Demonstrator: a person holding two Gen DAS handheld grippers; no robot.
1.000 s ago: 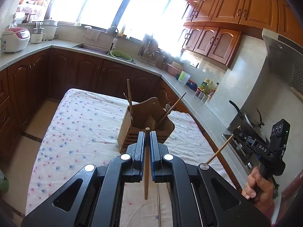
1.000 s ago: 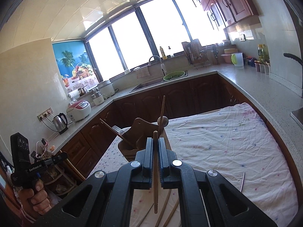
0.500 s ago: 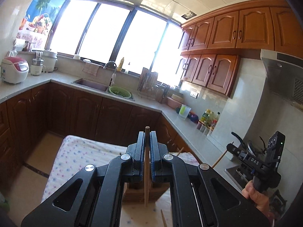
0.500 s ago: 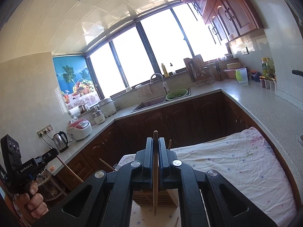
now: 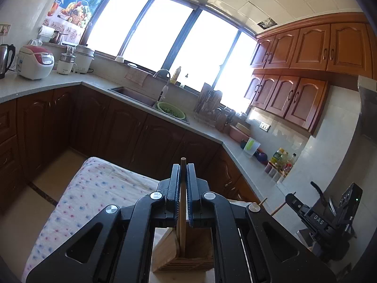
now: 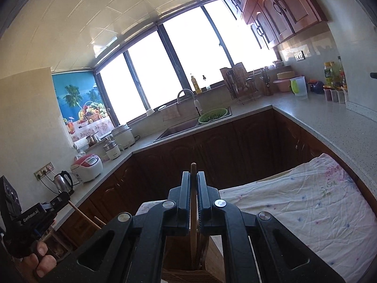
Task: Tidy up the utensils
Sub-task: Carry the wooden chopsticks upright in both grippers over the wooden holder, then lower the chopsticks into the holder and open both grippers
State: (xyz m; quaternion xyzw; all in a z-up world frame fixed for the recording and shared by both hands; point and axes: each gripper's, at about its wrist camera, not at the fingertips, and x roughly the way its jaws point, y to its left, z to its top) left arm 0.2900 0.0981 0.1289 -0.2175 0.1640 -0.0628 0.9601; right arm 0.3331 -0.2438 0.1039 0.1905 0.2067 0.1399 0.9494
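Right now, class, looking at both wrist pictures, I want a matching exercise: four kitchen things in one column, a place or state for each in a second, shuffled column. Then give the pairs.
Things
1. thin wooden chopstick
2. green plastic colander
3. red-and-white rice cooker
4. slatted wooden utensil holder

Places or states
A. on the cloth-covered table, below the jaws
B. on the counter, beside a steel kettle
C. at the sink
D. clamped upright between black jaws

Pairs: 1-D, 2-C, 3-B, 4-A

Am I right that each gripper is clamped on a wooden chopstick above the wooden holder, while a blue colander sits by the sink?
Nearly: the colander by the sink is green, not blue, as both wrist views show. The rest holds: the left gripper and right gripper each clamp a wooden chopstick above the wooden holder.
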